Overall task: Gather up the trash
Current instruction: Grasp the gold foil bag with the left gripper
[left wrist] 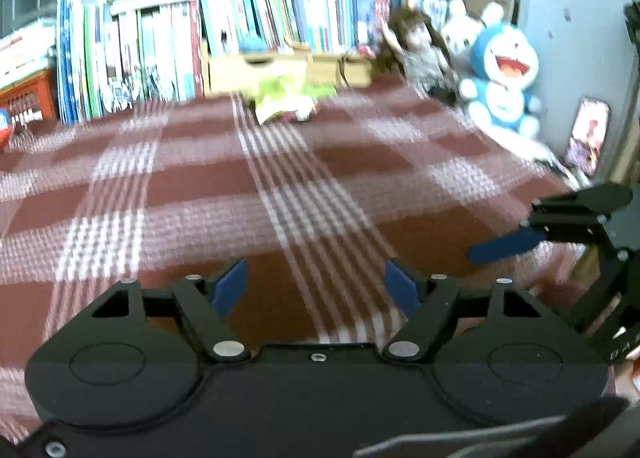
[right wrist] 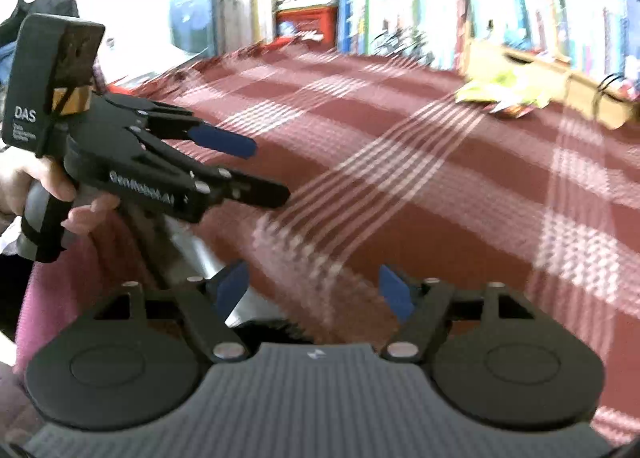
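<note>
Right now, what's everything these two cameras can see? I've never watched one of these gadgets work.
Cloth: one, dark red with white checks, covering the whole surface.
Wrappers: a small yellow-green pile, far end of the cloth; exact count too blurred to tell.
Cardboard boxes: at least two, tan, just behind the wrappers.
Books: many, mostly blue and white, upright along the back.
Crates: at least two, red, one far left, one on top of the books.
Plush toys: one blue and white, one white behind it, back right.
Doll: one, brown hair, beside the plush toys.
Left gripper: black, blue pads, open, empty.
Right gripper: same, open, empty.
Hand: one, holding the left gripper's handle.
</note>
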The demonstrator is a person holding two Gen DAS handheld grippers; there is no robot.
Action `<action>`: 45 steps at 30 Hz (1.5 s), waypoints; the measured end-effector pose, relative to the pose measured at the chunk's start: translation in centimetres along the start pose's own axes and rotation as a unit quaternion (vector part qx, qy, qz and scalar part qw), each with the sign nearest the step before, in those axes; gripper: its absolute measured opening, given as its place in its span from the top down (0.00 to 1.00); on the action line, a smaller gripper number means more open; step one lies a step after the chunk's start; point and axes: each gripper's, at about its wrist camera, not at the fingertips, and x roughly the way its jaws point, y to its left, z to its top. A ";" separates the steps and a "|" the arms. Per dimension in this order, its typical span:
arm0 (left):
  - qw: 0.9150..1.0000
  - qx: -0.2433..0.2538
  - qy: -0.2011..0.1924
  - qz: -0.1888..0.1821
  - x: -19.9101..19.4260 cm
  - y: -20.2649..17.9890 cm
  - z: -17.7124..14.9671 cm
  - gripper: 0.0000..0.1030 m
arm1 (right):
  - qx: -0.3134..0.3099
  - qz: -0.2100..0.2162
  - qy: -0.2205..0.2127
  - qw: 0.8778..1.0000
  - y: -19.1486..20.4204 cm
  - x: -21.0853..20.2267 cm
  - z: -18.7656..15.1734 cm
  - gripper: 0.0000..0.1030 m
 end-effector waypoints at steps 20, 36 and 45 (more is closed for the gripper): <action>0.992 0.022 -0.095 0.084 15.3 2.7 13.0 0.24 | 0.165 -0.153 -0.087 0.970 -13.3 4.3 8.7 0.23; 0.944 -0.324 -0.032 0.044 32.7 8.9 17.7 0.17 | 0.287 -0.149 -0.100 0.941 -20.3 9.6 8.8 0.35; 0.949 -0.312 -0.042 0.011 33.5 8.6 17.6 0.73 | 0.271 -0.147 -0.085 0.947 -21.0 11.8 9.5 0.34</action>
